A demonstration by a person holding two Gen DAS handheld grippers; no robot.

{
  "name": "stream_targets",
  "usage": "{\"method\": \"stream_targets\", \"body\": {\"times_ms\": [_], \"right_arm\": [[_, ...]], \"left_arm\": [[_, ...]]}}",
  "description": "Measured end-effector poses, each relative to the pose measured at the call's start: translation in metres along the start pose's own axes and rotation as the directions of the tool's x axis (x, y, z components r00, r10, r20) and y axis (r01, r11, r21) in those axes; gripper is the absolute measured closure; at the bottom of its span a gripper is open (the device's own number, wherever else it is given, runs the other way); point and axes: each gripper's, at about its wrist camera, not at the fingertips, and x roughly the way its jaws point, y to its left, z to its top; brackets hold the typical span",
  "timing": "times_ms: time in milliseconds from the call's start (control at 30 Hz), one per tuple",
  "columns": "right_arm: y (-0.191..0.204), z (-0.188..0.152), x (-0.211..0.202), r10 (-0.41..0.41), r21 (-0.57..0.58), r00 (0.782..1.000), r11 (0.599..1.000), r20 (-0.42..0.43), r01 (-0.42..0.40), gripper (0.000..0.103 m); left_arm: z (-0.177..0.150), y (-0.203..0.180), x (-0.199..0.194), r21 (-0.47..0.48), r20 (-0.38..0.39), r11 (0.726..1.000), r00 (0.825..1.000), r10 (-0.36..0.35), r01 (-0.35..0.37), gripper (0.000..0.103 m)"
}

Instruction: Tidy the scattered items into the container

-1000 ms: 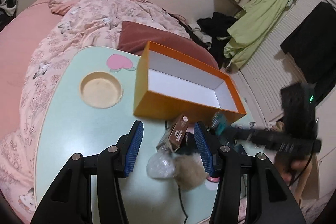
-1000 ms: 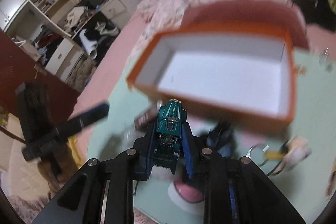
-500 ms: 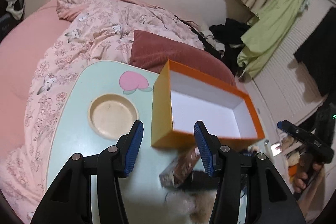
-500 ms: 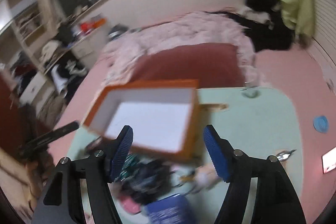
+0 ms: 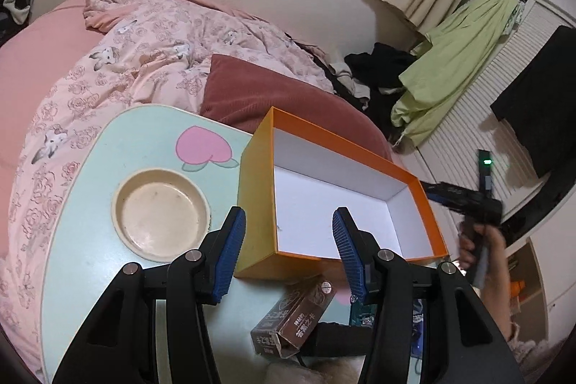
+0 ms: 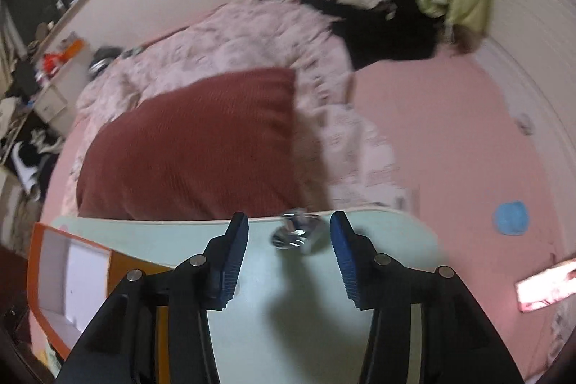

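right gripper (image 6: 289,254) off box (image 6: 43,279), jaws closing, metal clip (image 6: 297,233) between

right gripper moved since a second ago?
Yes. The right gripper swung rightward off the orange box, now at the view's left edge, toward a shiny metal item by the table's far edge.

1. We see an orange box (image 5: 252,204) with a white inside.
2. Our desk (image 5: 108,168) is mint green with a pink peach print (image 5: 201,146).
3. The bowl (image 5: 160,215) is cream.
4. The pillow (image 6: 194,146) is maroon.
5. The quilt (image 5: 151,49) is pink with roses.
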Motion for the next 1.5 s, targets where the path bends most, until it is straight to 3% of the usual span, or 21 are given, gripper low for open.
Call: {"method": "stream_targets", "body": {"times_ms": [67, 100, 167, 267, 400, 500, 567, 633, 700, 767, 867, 933, 1000, 1100, 1267, 1433, 1500], "right_arm": [[0.003, -0.005, 0.016, -0.049, -0.019, 0.998, 0.999, -0.040, 0.048, 0.064], [0.004, -0.007, 0.017, -0.069, -0.036, 0.997, 0.997, -0.023, 0.068, 0.075], [0.005, -0.011, 0.019, -0.096, -0.065, 0.995, 0.993, -0.018, 0.095, 0.076], [0.002, -0.016, 0.018, -0.055, -0.069, 0.998, 0.996, -0.013, 0.054, 0.076], [0.000, -0.038, -0.020, 0.113, -0.051, 0.994, 0.992, 0.013, -0.112, 0.076], [0.017, -0.068, -0.064, 0.236, -0.099, 0.972, 0.967, 0.015, -0.233, 0.076], [0.035, -0.093, -0.082, 0.309, -0.137, 0.950, 0.941, -0.035, -0.311, 0.075], [0.049, -0.115, -0.089, 0.380, -0.134, 0.921, 0.911, -0.089, -0.389, 0.075], [0.057, -0.130, -0.087, 0.391, -0.121, 0.914, 0.908, -0.107, -0.402, 0.075], [0.067, -0.142, -0.081, 0.361, -0.127, 0.926, 0.919, -0.115, -0.374, 0.075], [0.081, -0.158, -0.070, 0.320, -0.145, 0.938, 0.930, -0.131, -0.337, 0.073], [0.089, -0.163, -0.072, 0.217, -0.178, 0.972, 0.957, -0.089, -0.230, 0.046], [0.095, -0.167, -0.083, 0.151, -0.197, 0.988, 0.968, -0.025, -0.153, 0.034], [0.106, -0.182, -0.109, 0.092, -0.230, 0.990, 0.971, 0.106, -0.065, 0.018], [0.118, -0.222, -0.125, -0.004, -0.299, 0.984, 0.953, 0.176, 0.058, 0.016], [0.118, -0.261, -0.118, -0.045, -0.330, 0.992, 0.940, 0.122, 0.083, 0.015], [0.118, -0.272, -0.120, -0.048, -0.310, 0.991, 0.947, 0.123, 0.085, 0.015]], "left_arm": [[0.000, 0.002, 0.000, 0.003, 0.003, 1.000, 1.000, 0.002, -0.002, 0.052], [0.000, 0.002, 0.001, 0.006, 0.005, 1.000, 1.000, 0.011, -0.011, 0.052], [0.001, 0.003, 0.003, 0.006, 0.005, 1.000, 1.000, 0.017, -0.017, 0.052], [0.001, 0.008, 0.008, -0.007, -0.006, 1.000, 1.000, 0.005, -0.005, 0.052], [0.000, 0.007, 0.015, -0.004, -0.038, 1.000, 0.999, 0.017, -0.017, 0.052], [-0.001, 0.005, 0.015, -0.005, -0.039, 1.000, 0.999, -0.003, 0.003, 0.052], [-0.003, 0.004, 0.019, -0.009, -0.055, 1.000, 0.998, -0.016, 0.016, 0.043], [-0.005, 0.002, 0.022, 0.003, -0.055, 1.000, 0.998, -0.019, 0.019, 0.040], [-0.007, 0.002, 0.020, -0.009, -0.046, 1.000, 0.999, -0.028, 0.027, 0.040], [-0.008, 0.003, 0.015, -0.025, -0.043, 0.999, 0.998, -0.035, 0.034, 0.040], [-0.013, -0.001, -0.008, -0.007, -0.015, 1.000, 1.000, 0.009, -0.009, 0.040], [-0.019, -0.006, -0.026, 0.027, -0.018, 0.997, 0.997, 0.072, -0.071, 0.040], [-0.027, -0.010, -0.040, 0.057, -0.035, 0.993, 0.994, 0.103, -0.100, 0.038], [-0.053, -0.019, -0.060, 0.090, -0.100, 0.983, 0.981, 0.169, -0.160, 0.037], [-0.112, -0.036, -0.066, 0.181, -0.214, 0.958, 0.941, 0.261, -0.224, 0.037], [-0.132, -0.047, -0.060, 0.213, -0.173, 0.930, 0.926, 0.337, -0.298, 0.036], [-0.134, -0.050, -0.058, 0.199, -0.157, 0.933, 0.929, 0.334, -0.301, 0.033]]}}
